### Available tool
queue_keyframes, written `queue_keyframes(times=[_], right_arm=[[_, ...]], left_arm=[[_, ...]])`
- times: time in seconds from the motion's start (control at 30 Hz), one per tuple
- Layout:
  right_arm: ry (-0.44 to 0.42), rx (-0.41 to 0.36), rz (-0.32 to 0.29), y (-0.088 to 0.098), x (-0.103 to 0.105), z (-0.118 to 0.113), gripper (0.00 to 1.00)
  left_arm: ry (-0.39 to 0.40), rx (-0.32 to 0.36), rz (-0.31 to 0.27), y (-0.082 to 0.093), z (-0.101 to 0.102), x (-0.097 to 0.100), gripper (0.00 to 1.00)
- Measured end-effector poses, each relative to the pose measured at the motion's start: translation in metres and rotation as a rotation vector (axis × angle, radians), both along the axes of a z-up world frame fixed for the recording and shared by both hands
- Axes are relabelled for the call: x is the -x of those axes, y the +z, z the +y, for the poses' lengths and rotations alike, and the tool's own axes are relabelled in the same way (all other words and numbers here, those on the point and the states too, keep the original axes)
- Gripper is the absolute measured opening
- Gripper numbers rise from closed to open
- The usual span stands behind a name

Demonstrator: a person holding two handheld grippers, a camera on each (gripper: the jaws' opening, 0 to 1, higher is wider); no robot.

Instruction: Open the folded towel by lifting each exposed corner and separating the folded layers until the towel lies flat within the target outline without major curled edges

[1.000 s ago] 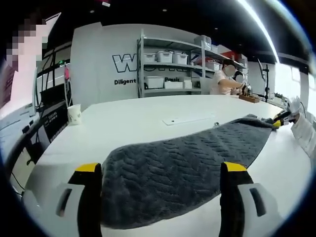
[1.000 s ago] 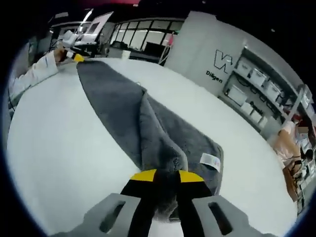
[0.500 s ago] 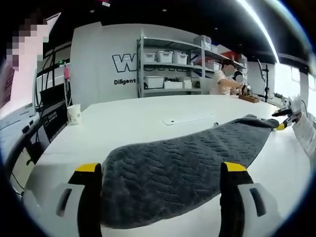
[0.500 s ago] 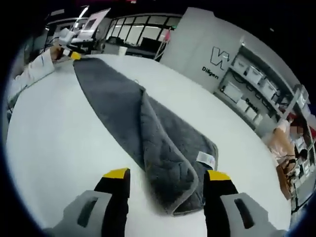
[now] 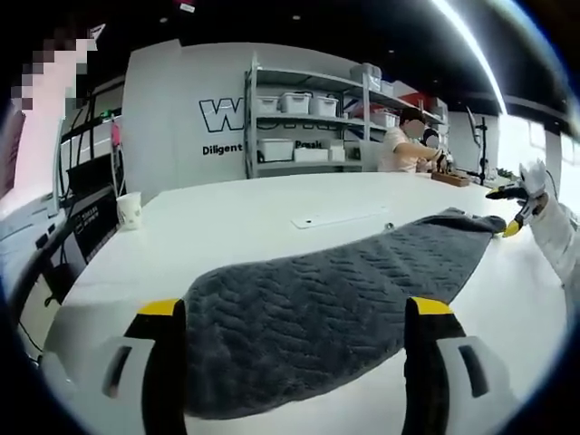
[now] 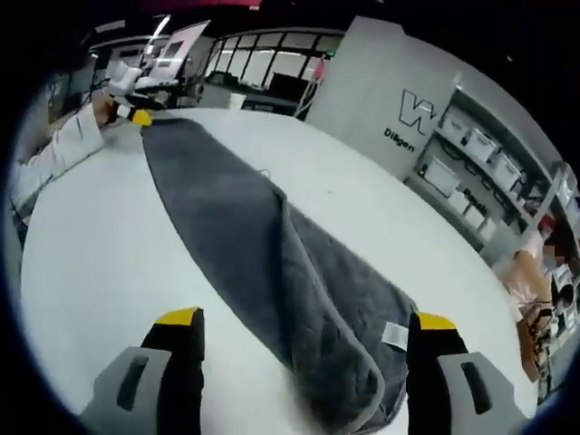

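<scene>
A long dark grey towel lies on the white table, one layer still folded over along its length. My left gripper is open, its jaws standing either side of the towel's near end. At the far end the right gripper hovers, held by a hand in a white sleeve. In the right gripper view the towel runs away from me, its folded end with a white label lying between the jaws. My right gripper is open and holds nothing. The left gripper sits at the towel's far end.
A paper cup stands at the table's left edge, and a flat white strip lies beyond the towel. Behind are shelves with white bins and a seated person. Bare table lies left of the towel.
My right gripper has opened and let go of the towel's folded end, which has dropped flatter onto the table. The left gripper has stayed open in place.
</scene>
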State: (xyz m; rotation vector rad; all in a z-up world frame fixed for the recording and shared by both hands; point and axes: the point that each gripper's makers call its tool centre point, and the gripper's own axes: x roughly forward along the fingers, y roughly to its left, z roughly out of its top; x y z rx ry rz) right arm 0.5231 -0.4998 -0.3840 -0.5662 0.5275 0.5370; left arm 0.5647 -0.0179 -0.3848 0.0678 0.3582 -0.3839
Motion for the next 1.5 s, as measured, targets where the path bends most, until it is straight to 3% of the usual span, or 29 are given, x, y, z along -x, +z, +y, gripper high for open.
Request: queue_keyframes(times=[0.2,0.27,0.6,0.83,0.97,1.17,1.5], right_arm=[[0.031,-0.021,-0.011,0.013,-0.019,0.027,0.95],[0.041,-0.020,-0.008,0.013,-0.027,0.036,0.99],[0.097,-0.012,-0.009,0.015,-0.054,0.087,0.97],[0.142,-0.002,-0.013,0.021,-0.071,0.120,0.77],[0.150,-0.002,-0.008,0.016,-0.078,0.133,0.70],[0.137,0.067,0.019,-0.006,-0.084,0.126,0.56],[0.091,0.065,0.019,-0.019,-0.098,0.112,0.23]], left_arm=[[0.005,0.000,0.003,0.000,0.002,0.000,0.99],[0.006,0.003,0.001,0.001,0.003,0.000,0.99],[0.004,0.007,-0.005,0.004,0.004,0.000,0.99],[0.007,0.010,-0.002,0.003,0.006,-0.001,0.99],[0.007,0.009,-0.002,0.003,0.006,0.000,0.99],[0.014,0.012,0.001,0.002,0.008,0.000,0.99],[0.009,0.006,0.004,0.002,0.005,0.000,0.99]])
